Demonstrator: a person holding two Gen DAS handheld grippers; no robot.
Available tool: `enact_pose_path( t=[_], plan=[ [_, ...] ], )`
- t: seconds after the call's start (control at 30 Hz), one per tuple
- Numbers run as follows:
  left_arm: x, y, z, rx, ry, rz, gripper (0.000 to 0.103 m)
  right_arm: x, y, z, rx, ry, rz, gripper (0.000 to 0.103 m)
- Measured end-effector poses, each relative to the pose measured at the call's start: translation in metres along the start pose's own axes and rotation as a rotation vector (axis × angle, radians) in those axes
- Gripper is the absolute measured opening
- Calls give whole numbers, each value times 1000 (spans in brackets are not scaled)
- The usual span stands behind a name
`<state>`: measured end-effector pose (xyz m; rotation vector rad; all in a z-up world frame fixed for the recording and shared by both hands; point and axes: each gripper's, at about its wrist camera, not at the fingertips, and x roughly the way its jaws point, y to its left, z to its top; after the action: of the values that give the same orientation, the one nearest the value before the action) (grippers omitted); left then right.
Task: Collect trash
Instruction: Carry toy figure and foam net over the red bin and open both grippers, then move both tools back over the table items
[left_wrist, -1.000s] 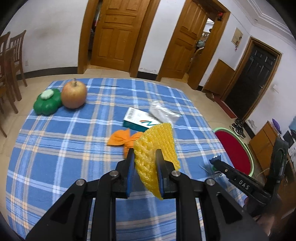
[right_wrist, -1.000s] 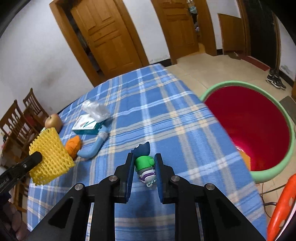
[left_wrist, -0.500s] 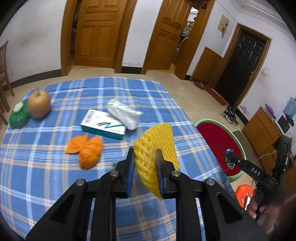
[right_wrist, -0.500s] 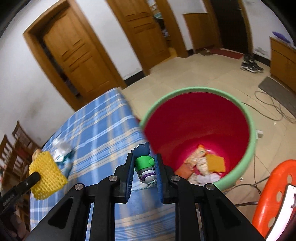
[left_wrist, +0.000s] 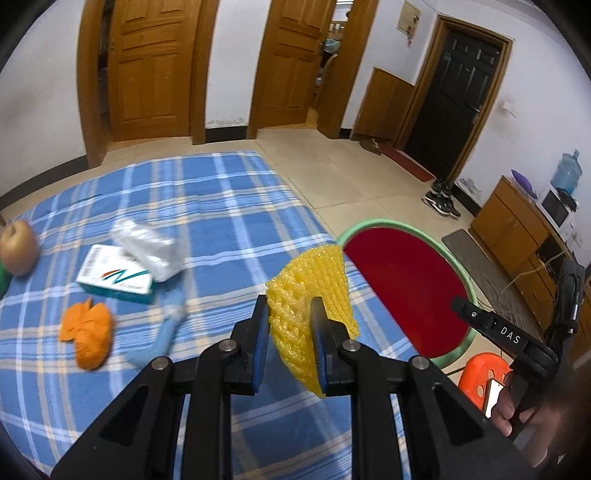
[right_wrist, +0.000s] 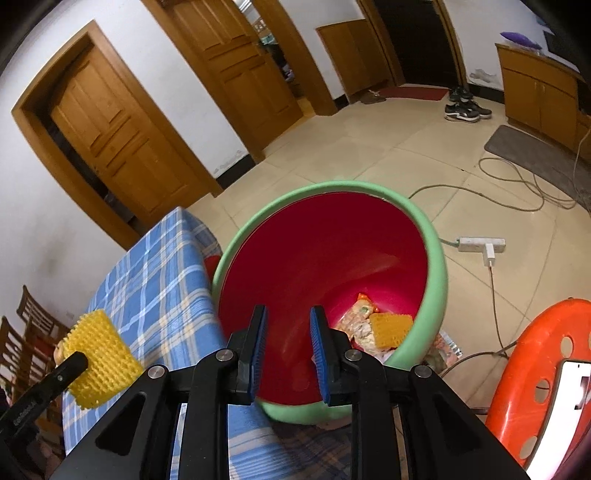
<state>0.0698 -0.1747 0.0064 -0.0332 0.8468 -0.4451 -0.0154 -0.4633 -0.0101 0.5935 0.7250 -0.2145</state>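
My left gripper (left_wrist: 290, 321) is shut on a yellow foam fruit net (left_wrist: 314, 280) and holds it above the right edge of the blue plaid table (left_wrist: 207, 206); the net also shows in the right wrist view (right_wrist: 98, 363). My right gripper (right_wrist: 288, 339) is open and empty over the red bin with a green rim (right_wrist: 436, 258), which holds wrappers and a yellow net piece (right_wrist: 389, 328). The bin shows right of the table in the left wrist view (left_wrist: 461, 269). On the table lie an orange wad (left_wrist: 88, 332), a white-green box (left_wrist: 114, 275), a clear plastic bag (left_wrist: 147, 247) and a light blue strip (left_wrist: 162, 332).
An apple (left_wrist: 16, 245) sits at the table's left edge. An orange plastic stool (right_wrist: 546, 373) stands right of the bin. A power strip (right_wrist: 480, 245) and cables lie on the tiled floor behind it. Wooden chairs (right_wrist: 26, 332) stand beyond the table.
My right gripper moved over the bin and opened; the small green-capped item it held is gone from the jaws. My left gripper carried the yellow net rightward toward the bin.
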Motion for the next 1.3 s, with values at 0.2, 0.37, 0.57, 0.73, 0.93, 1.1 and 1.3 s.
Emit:
enact_pose_path(
  t=[0.2, 0.37, 0.57, 0.73, 0.93, 1.1, 1.3],
  plan=[
    [15, -24, 7, 46, 15, -26, 21, -10, -10, 5, 24, -24, 4, 25],
    [30, -44, 14, 77, 28, -44, 22, -19, -17, 7, 48, -41, -1, 26],
    [50, -70, 16, 117, 44, -75, 23, -24, -28, 7, 77, -44, -2, 26],
    [61, -88, 17, 147, 50, -93, 33, -27, -34, 6, 93, -45, -9, 26],
    [66, -94, 15, 139, 63, -103, 42, -28, -30, 6, 91, -43, -9, 26],
    [66, -94, 15, 127, 63, -89, 47, -37, -24, 5, 70, -58, -3, 26],
    [49, -85, 17, 119, 28, -56, 51, -46, -14, 5, 43, -68, 14, 26]
  ],
)
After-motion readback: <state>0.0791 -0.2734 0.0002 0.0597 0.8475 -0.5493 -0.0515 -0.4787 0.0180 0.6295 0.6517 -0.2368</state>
